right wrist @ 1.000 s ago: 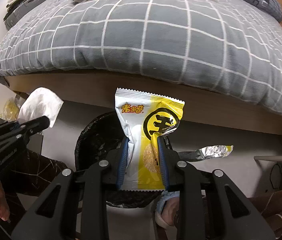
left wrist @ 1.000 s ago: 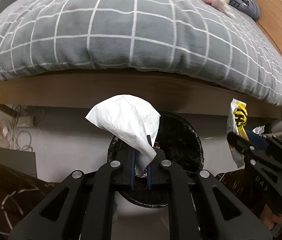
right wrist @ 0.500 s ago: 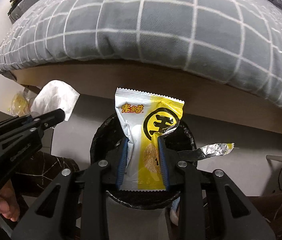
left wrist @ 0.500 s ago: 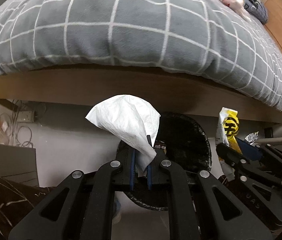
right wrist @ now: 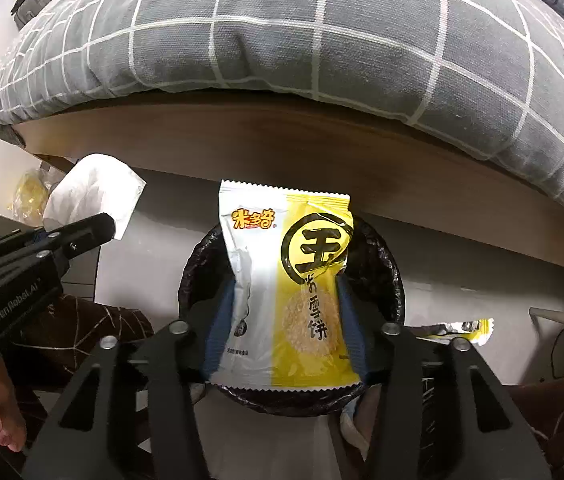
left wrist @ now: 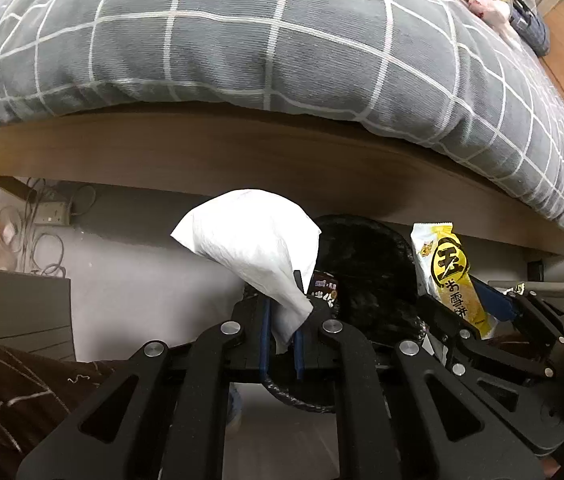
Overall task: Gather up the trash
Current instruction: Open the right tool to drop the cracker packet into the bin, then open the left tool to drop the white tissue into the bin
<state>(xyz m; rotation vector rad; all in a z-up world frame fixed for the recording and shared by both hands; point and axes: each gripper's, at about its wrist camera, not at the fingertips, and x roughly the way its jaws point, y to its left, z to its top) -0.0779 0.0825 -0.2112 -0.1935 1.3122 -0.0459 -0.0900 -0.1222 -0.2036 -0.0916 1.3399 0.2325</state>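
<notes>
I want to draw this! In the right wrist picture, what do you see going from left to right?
Left tool pinching a white tissue → black trash bin → yellow and white snack packet in the right tool → torn foil wrapper.

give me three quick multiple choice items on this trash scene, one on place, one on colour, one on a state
1. Where is the black-lined trash bin?
A. on the bed
B. on the floor by the bed frame, below the grippers
C. on a chair

2. What colours is the snack wrapper?
A. red and black
B. green and blue
C. white and yellow

3. What is the left gripper doing?
A. shut on the white tissue
B. open and holding nothing
C. shut on a bottle

Answers:
1 B, the bin's rim shows under the wooden bed frame, behind the wrapper.
2 C, its left half is white and its right half yellow.
3 A, the tissue's tail is pinched between the fingers; the right gripper likewise clamps the wrapper.
</notes>
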